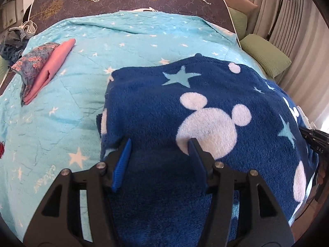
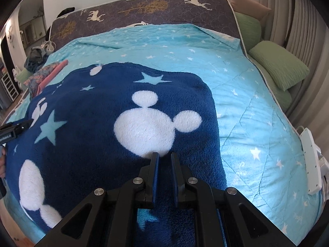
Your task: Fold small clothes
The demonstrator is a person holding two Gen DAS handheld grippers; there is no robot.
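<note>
A navy fleece garment [image 1: 205, 94] [image 2: 98, 94] with white mouse-head shapes and pale stars lies spread on the turquoise star quilt [image 1: 61, 113] [image 2: 257, 113]. My left gripper [image 1: 160, 142] stands open low over its near left part, fleece beneath the blue pads but not pinched. My right gripper [image 2: 164, 155] is shut, with a narrow fold of the fleece between its pads near the garment's right side. Each gripper also shows at the other view's edge: the right gripper [image 1: 308, 135], the left gripper [image 2: 18, 127].
A folded pink cloth [image 1: 55, 70] and a folded floral cloth [image 1: 33, 59] lie stacked at the bed's far left. A heap of loose clothes [image 1: 12, 43] sits beyond them. Green pillows [image 2: 279, 68] line the right side, and a white power strip [image 2: 310, 160] hangs at the right edge.
</note>
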